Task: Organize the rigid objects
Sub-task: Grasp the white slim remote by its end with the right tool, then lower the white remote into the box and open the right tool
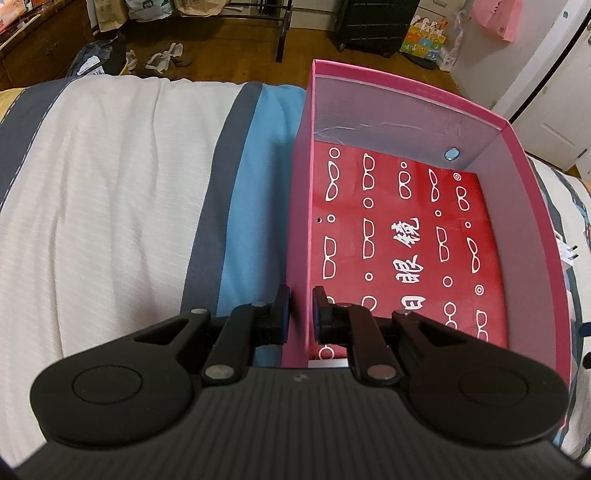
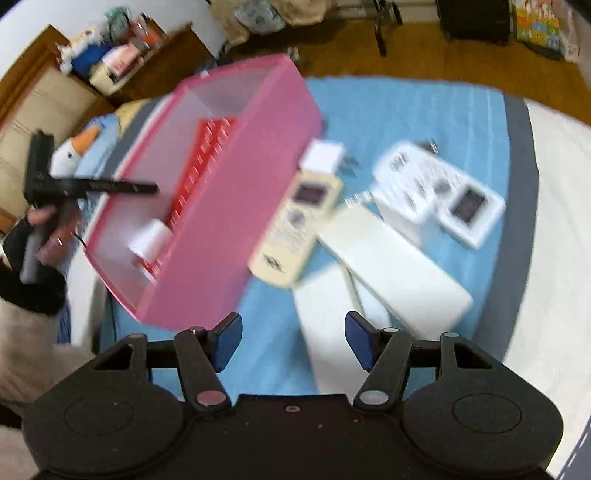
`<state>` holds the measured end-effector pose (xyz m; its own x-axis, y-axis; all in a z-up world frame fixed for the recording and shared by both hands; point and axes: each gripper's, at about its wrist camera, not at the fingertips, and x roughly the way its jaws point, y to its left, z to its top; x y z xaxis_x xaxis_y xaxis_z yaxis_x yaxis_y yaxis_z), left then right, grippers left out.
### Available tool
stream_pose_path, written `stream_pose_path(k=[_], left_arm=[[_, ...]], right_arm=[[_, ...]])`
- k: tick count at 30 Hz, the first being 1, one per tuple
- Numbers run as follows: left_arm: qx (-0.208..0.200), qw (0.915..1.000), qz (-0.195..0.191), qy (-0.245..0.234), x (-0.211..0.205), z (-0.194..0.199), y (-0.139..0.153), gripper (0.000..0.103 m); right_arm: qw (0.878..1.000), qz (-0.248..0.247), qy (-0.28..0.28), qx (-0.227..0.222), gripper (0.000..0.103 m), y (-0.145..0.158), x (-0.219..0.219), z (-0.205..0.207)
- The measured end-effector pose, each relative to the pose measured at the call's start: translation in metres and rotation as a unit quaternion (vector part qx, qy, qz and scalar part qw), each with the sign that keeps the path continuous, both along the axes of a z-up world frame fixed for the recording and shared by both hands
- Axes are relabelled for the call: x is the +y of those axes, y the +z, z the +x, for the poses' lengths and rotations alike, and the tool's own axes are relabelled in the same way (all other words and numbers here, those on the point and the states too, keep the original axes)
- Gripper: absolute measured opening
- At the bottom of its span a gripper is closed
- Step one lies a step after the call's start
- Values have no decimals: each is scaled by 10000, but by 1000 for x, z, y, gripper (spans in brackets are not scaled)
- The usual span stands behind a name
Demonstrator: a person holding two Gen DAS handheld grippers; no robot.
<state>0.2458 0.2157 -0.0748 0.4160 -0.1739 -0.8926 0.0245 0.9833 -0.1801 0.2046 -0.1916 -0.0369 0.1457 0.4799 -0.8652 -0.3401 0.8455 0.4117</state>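
A pink box (image 1: 532,206) lined with red glasses-print paper (image 1: 406,236) lies on the bed. My left gripper (image 1: 300,314) is shut on its left wall, one pad inside and one outside. A small silver disc (image 1: 452,154) lies in the far corner. In the blurred right wrist view the pink box (image 2: 221,206) is at left, with a white object (image 2: 151,236) inside it. Beside it lie a cream remote (image 2: 295,221), a white plug (image 2: 325,155), a long white block (image 2: 395,262) and white packages (image 2: 439,192). My right gripper (image 2: 293,343) hangs open above the blue sheet, holding nothing.
The bed has a white, grey and blue striped cover (image 1: 110,192). A gloved hand (image 2: 48,229) holds the other gripper at the box's left. A stuffed toy (image 2: 81,147) lies beyond it. Wooden floor, a black rack (image 1: 280,33) and bags sit past the bed.
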Motion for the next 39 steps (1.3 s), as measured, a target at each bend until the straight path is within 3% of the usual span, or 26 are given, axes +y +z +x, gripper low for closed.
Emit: stream_pose_path(k=[7, 9, 11, 15, 20, 26, 31, 35, 39], left_arm=[[59, 9999, 111, 35, -6, 2, -1, 11], [79, 9999, 149, 38, -8, 2, -1, 11], [94, 9998, 176, 46, -8, 2, -1, 11], [120, 9997, 192, 80, -9, 2, -2, 11], [138, 9997, 186, 95, -8, 1, -4, 11], [92, 9998, 158, 104, -8, 0, -3, 11], [87, 9998, 124, 107, -6, -1, -3, 11], [96, 9998, 116, 121, -5, -1, -3, 10], [119, 9998, 152, 35, -5, 2, -2, 9]], right_arm=[[9970, -558, 542, 49, 65, -31, -2, -5], [9958, -652, 633, 102, 53, -41, 0, -6], [9951, -703, 692, 90, 50, -44, 5, -9], [9933, -850, 762, -188, 33, -29, 13, -16], [9896, -986, 955, -422, 20, -11, 30, -31], [9849, -1045, 1268, -538, 20, -7, 55, -44], [9763, -1398, 1494, -707, 23, -16, 80, -41], [9789, -1394, 1269, -790, 21, -22, 88, -31], [9758, -1399, 1276, -1098, 21, -5, 87, -44]])
